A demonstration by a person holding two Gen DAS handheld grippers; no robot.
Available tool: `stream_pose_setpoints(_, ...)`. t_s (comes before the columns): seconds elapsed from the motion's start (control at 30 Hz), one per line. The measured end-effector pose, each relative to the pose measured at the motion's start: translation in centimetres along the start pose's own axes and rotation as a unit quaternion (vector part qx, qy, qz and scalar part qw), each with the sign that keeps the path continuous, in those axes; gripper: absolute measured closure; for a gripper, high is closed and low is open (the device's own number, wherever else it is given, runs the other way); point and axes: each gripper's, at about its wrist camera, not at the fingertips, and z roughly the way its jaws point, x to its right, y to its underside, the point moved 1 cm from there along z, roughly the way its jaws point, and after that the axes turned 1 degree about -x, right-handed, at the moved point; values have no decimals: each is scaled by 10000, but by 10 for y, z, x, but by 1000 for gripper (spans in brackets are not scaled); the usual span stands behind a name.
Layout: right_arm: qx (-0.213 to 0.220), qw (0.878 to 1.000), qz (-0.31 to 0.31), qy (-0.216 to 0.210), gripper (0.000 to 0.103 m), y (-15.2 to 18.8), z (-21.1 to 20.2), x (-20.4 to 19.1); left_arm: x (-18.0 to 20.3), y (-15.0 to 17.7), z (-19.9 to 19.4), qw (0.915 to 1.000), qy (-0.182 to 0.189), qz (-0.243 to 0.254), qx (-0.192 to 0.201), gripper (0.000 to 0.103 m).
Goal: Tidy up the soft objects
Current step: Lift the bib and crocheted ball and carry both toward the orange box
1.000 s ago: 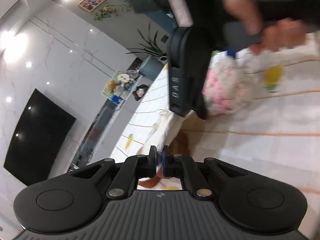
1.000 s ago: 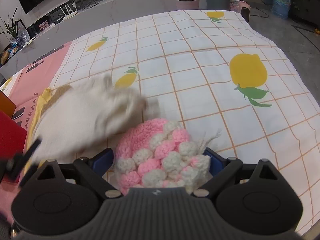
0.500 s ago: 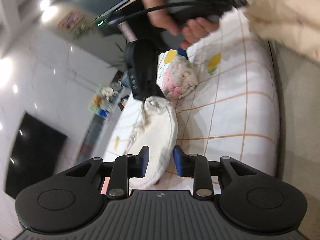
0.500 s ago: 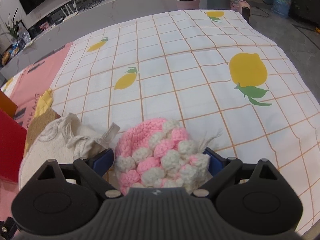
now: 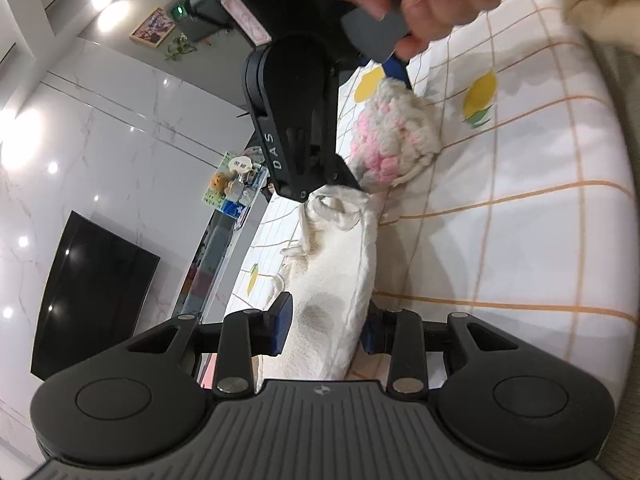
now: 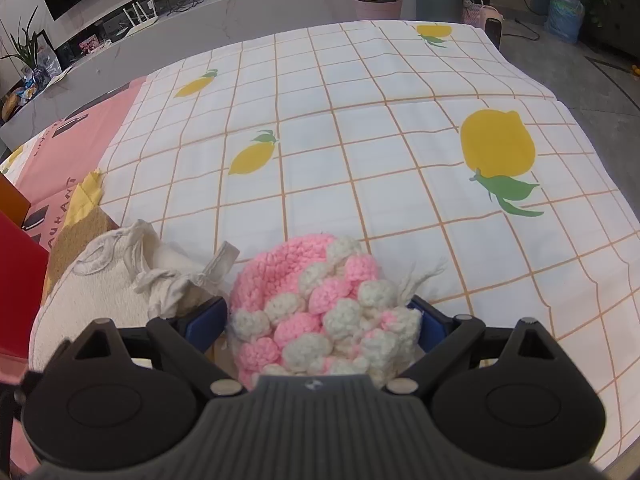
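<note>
Letters "D A S", pale on black, printed down the side of the right claw (image 5: 294,128), seen in the left wrist view. Dark capitals, partly legible as "URANT", printed on the pink cloth (image 6: 60,160) at the left edge of the right wrist view; remaining letters cut off or too small. Print on boxes on the far shelf (image 5: 234,190): illegible.

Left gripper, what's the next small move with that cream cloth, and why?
Probably close the left gripper on the cream cloth. Its jaws have just been opening, the cloth lies between them unpinched, and the right gripper already clamps the pink hat beside it on the sheet.
</note>
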Motion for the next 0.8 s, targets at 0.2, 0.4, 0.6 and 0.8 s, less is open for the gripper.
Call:
stream_pose_setpoints(0.2,4,10000,-43,34,9,1,0,-2,-6,1,5,9999,44,-103,-70,92)
stream_pose_setpoints(0.4,36,10000,2,3,9,1,0,-1,-12,1,3,9994,181,-296,-56,97)
stream_pose_setpoints(0.6,-94,9999,-73,113,34,-3,-6,7,-19,0,-2,9995,70,-303,-25,98)
stream_pose_setpoints(0.8,-103,9991,394,-143,47,-6,-18,22,-31,-4,-12,9989,-72,-468,-1,98)
